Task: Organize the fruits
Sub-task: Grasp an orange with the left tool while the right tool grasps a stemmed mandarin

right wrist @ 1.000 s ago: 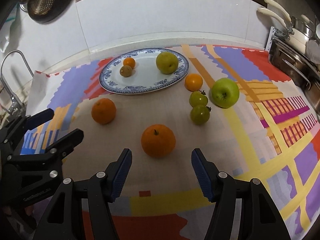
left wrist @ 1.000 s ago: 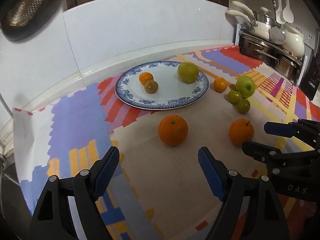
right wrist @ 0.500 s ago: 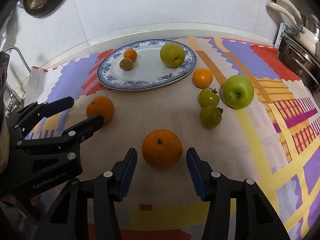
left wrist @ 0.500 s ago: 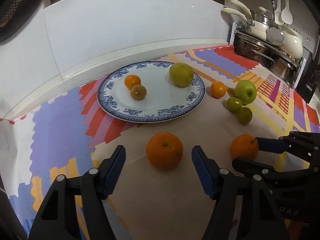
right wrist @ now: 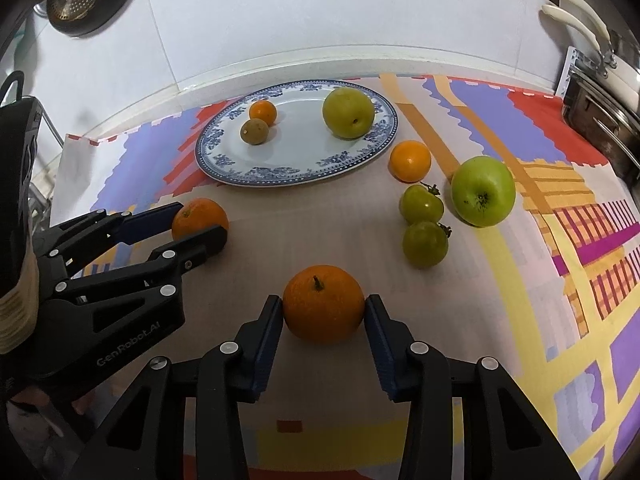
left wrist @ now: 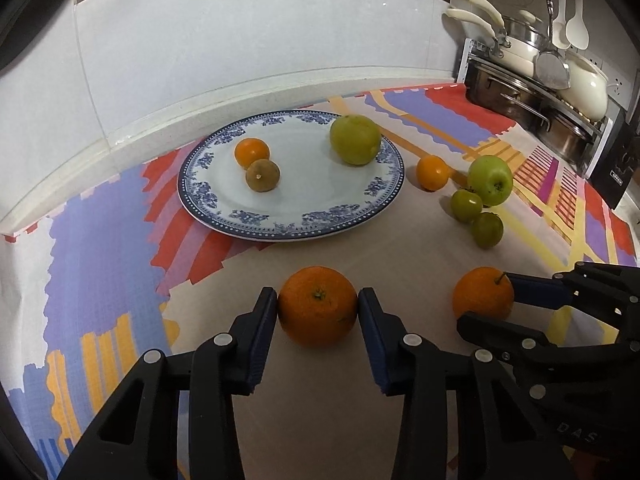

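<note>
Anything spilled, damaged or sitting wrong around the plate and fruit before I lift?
Nothing spilled or broken. The one oddity is the small brownish fruit on the plate, dull and discoloured beside the bright small orange it touches. Each gripper brackets its own orange squarely: left gripper, right gripper.

The left gripper (left wrist: 317,308) has both pads touching the sides of an orange (left wrist: 317,306) resting on the patterned tablecloth (left wrist: 100,264). To its right, the right gripper (left wrist: 486,312) brackets a second orange (left wrist: 483,294). Behind sits a blue-rimmed plate (left wrist: 288,224) carrying three fruits.
</note>
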A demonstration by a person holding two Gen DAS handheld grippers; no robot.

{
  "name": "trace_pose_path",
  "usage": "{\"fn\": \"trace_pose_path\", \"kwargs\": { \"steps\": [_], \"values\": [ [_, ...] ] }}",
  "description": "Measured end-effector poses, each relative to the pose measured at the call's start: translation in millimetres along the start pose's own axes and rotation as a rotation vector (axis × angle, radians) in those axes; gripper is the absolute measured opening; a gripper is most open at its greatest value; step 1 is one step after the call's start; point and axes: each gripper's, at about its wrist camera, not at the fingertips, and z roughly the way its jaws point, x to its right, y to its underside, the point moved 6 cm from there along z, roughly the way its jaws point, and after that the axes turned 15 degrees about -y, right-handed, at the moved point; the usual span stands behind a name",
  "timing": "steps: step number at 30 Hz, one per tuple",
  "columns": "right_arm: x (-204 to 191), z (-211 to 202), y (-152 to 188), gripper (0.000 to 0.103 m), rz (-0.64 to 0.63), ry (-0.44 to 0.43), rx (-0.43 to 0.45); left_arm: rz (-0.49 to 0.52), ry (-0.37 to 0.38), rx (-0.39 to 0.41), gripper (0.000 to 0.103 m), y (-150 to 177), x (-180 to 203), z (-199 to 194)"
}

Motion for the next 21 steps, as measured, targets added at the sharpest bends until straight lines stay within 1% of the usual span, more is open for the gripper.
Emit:
{"fn": "trace_pose_path", "kwargs": {
  "steps": [6,21],
  "values": [
    [-1.8,-3.2,-1.0,0.043,-0.011,-0.014,0.009,-0.013,-0.003,-0.004,0.041,1.3,-2.5,-11.0],
    [-5.7,-29.3,-15.3,0.043,-0.061,-0.060,0.055,-0.077,-0.065,0.029,0.041,-5.0,-9.7,-53.4]
  ]
}}
